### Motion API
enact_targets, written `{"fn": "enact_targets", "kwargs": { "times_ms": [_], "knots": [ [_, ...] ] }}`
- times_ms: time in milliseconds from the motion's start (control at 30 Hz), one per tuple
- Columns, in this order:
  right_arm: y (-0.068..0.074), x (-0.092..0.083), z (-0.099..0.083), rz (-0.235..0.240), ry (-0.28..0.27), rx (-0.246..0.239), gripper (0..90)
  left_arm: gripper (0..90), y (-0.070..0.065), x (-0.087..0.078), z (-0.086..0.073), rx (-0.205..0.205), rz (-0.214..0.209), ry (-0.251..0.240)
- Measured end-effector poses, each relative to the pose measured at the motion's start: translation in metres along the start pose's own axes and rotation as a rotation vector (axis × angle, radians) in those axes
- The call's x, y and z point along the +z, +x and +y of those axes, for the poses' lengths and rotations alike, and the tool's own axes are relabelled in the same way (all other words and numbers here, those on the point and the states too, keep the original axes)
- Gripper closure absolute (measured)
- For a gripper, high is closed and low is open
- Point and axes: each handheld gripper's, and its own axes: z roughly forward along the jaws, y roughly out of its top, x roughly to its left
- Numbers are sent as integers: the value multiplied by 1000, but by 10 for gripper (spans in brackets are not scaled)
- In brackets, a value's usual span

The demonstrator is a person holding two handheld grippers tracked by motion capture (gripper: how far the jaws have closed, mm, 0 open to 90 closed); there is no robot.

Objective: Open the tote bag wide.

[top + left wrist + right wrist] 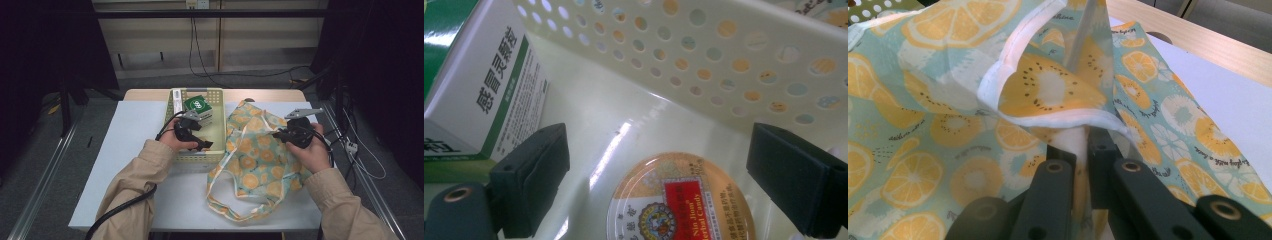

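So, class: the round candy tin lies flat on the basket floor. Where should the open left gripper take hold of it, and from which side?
Grip the round candy tin across its rim, coming from above. It lies lid-up, so only its edge offers opposing faces. The left gripper already has a finger on either side, and the basket wall and medicine box probably rule out a sideways approach.

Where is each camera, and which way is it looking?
High view: above the person's side of the table, looking forward and down; both forearms, the left tongs and right tongs show.
Left gripper view: rides on the left tongs, looking into the cream basket at a round candy tin; its jaws stand apart.
Right gripper view: rides on the right tongs, facing the fruit-print bag; its jaws pinch the bag's rim.
Shared: the high view also shows the basket, green box and bag.
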Motion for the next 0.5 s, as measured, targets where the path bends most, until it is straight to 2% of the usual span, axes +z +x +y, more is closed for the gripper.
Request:
{"fn": "enact_targets", "kwargs": {
  "times_ms": [67,133,200,233,300,333,433,500],
  "knots": [
    [1,1,0,0,1,-3,887,122,0,2,-2,-6,14,19],
    [1,1,0,1,0,-4,887,147,0,4,-2,24,24,81],
    [2,2,0,1,-2,-7,886,178,-1,6,-2,27,12,79],
    [2,2,0,1,-1,-7,887,173,0,6,-2,45,12,93],
    [2,2,0,1,-2,-8,887,169,1,5,-3,42,10,93],
    [2,2,0,1,-1,-7,887,175,0,6,-3,19,-4,74],
    [1,2,0,0,1,-9,887,191,1,7,-4,35,-18,81],
    [1,2,0,-3,0,-10,887,193,0,9,-4,9,-24,64]
  ]
}}
